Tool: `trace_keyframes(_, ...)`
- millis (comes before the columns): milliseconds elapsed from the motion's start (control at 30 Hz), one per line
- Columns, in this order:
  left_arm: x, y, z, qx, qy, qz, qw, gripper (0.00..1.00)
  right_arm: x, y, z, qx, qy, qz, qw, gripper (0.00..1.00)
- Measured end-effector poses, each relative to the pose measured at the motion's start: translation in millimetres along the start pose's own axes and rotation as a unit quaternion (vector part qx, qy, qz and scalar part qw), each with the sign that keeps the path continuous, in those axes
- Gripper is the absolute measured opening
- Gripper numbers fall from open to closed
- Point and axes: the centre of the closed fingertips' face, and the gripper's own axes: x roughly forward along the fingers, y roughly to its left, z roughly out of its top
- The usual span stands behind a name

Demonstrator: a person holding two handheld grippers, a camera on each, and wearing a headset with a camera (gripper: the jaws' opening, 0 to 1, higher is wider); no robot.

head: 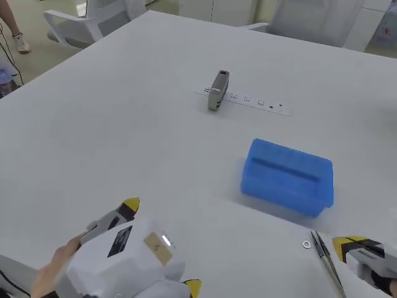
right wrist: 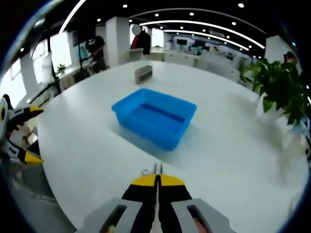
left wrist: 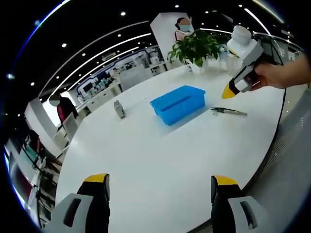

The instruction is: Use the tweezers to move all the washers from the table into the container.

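Right claw [right wrist: 157, 178], jaws pressed together, hovers by the tweezers [head: 327, 261], likely light, stiff and slippery, best pinched mid-shank, washer [head: 306, 244] at their ten o'clock.

There is one table [head: 111, 136]. On it, right of centre in the head view, sits one blue container [head: 287, 177]. One pair of tweezers [head: 327, 259] lies at the lower right, and a single washer [head: 306, 244] can be counted just beside its tips. One grey metal block [head: 218, 90] stands at upper centre, at the left end of one printed strip [head: 257, 102]. There are two grippers: the left gripper [head: 161, 246] at lower left and the right gripper [head: 350, 243] at the lower right edge. One potted plant [left wrist: 194, 47] shows at the top of the left gripper view.
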Motion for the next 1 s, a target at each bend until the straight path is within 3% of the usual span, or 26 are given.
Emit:
trace_keyframes(133,-0.4,-0.8,0.9,0.002,-0.003,-0.001,1.0000,0.88,-2.0,2.7,-20.2,0.033,0.019,0.009,0.9992,0.04)
trace_keyframes(200,-0.4,-1.0,0.7,0.003,-0.003,-0.002,1.0000,0.88,-3.0,3.6,-26.1,0.034,0.023,0.012,0.9991,0.06)
trace_keyframes(333,-0.6,-1.6,0.9,0.006,-0.003,-0.002,1.0000,0.88,-5.2,4.2,-45.3,0.023,0.065,0.008,0.9976,0.11)
trace_keyframes(433,-0.6,-1.9,0.9,0.006,-0.003,-0.003,1.0000,0.88,-7.3,6.4,-53.0,0.028,0.079,0.015,0.9964,0.12)
trace_keyframes(567,-0.4,-1.7,0.6,0.009,-0.002,-0.001,1.0000,0.87,-9.6,8.6,-68.2,0.028,0.117,0.017,0.9926,0.09)
trace_keyframes(733,-0.5,-1.4,1.1,0.008,-0.003,-0.001,1.0000,0.87,-15.4,11.1,-73.5,0.017,0.126,0.010,0.9918,0.05)
trace_keyframes(833,-0.6,-1.4,1.1,0.008,-0.004,-0.001,1.0000,0.87,-15.3,4.8,-74.5,-0.008,0.133,0.003,0.9911,0.00)
trace_keyframes(1000,-0.8,-2.0,1.4,0.009,-0.004,-0.002,1.0000,0.87,-17.7,7.7,-70.7,0.013,0.134,0.018,0.9907,0.00)
